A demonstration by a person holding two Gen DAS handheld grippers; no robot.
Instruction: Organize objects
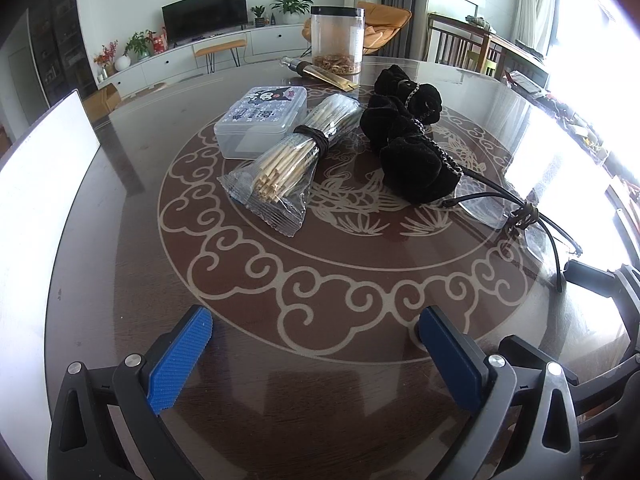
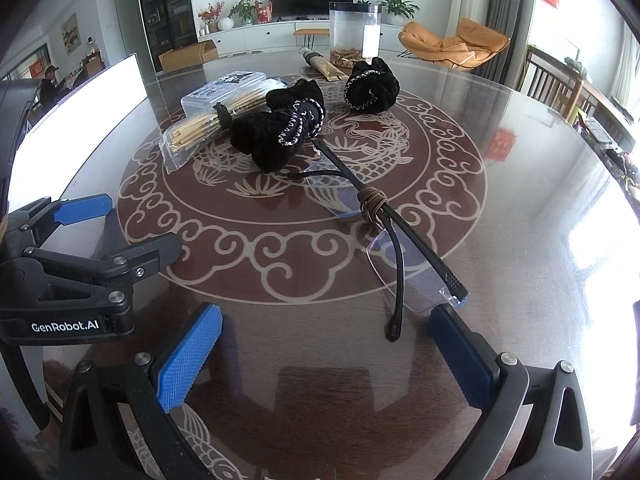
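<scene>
- Both grippers hover low over the near edge of the round table (image 1: pixel 100 240), and neither holds anything: the left gripper (image 1: pixel 316 356) has its blue pads spread wide, and so does the right gripper (image 2: pixel 328 356).
- The task's things lie in a loose cluster at the table's middle: a clear lidded box (image 1: pixel 262 120), a wrapped bundle of sticks (image 1: pixel 288 160) leaning against it, two black velvet scrunchies (image 2: pixel 280 132), and far back a clear jar (image 1: pixel 338 40) with a gold tube (image 1: pixel 324 74) beside it.
- Nearest the right gripper are the folded glasses (image 2: pixel 384 240), their arms tied together with a cord, one temple tip lying just ahead of the open fingers.
- My reading is that the glasses come first. They are thin and slick on the glossy top, so close on the bound arms near the cord, not on the lenses.
- Come in low and level, squeeze gently, and lift straight up to avoid dragging the lenses.
</scene>
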